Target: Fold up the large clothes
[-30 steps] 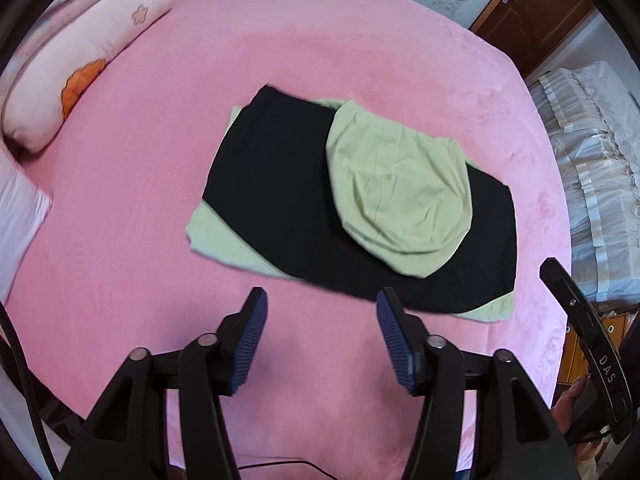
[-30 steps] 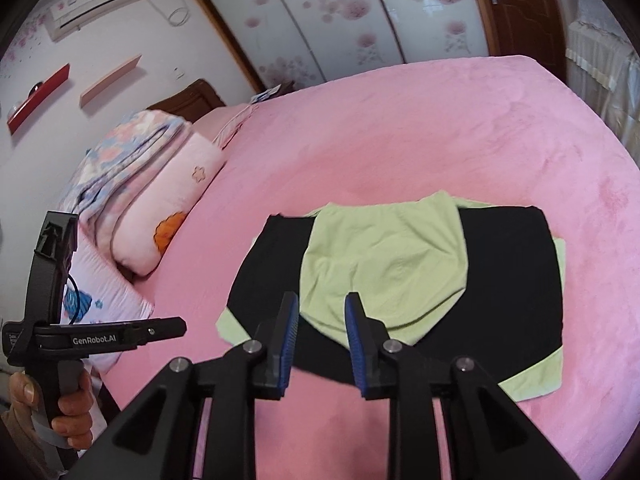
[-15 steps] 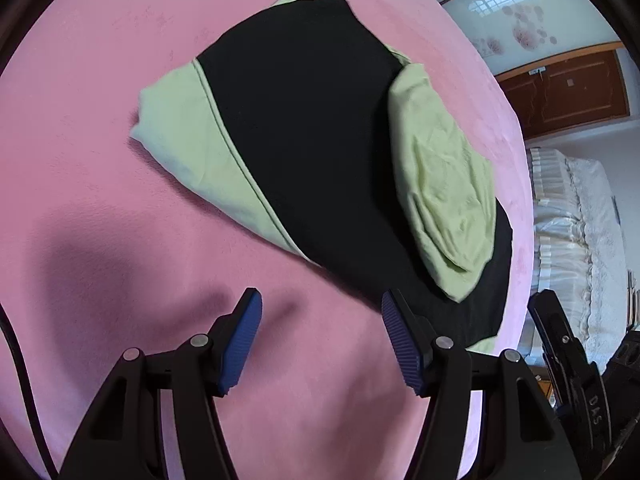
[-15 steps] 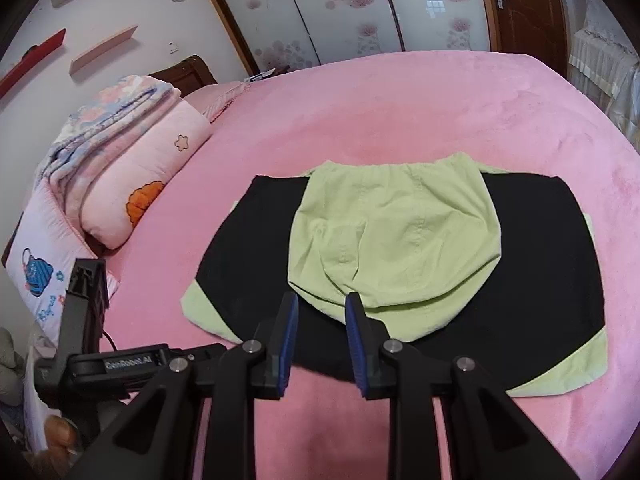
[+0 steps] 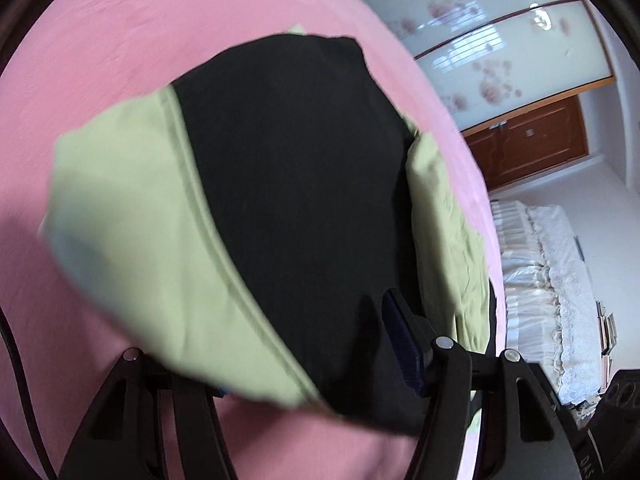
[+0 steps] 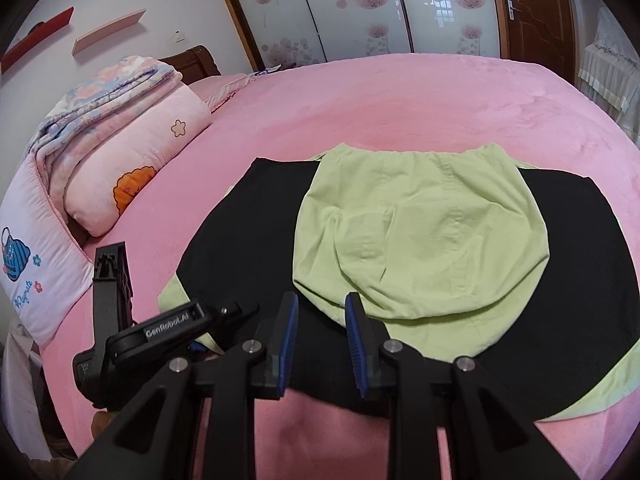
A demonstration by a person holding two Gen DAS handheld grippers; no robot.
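The pink bed (image 6: 400, 96) fills most of both views, and the black-and-green garment (image 6: 248, 240) lies flat across the middle of it in your right wrist view, its pale green hood (image 6: 420, 236) folded over the black body. Upper left of that frame, a rolled pink quilt (image 6: 132, 168) sits against the headboard, with a white pillow (image 6: 32, 256) below it at the left edge. Sliding flowered doors (image 6: 340, 8) run along the top.

Your left gripper (image 5: 312, 364) is right in at the garment's near corner (image 5: 160, 264), which fills the left wrist view. Its jaws stand wide apart: the right finger (image 5: 400, 344) rests over the black cloth, while the green corner drapes across the left finger and hides the tip. Whether cloth is actually between the pads, you cannot tell from here. In the right wrist view that same tool shows at lower left, nose at the garment's left green edge.

Your right gripper (image 6: 322, 344) hovers at the bottom centre over the near black hem, jaws a modest gap apart, blue pads (image 6: 290, 332) bare, nothing clamped between them.
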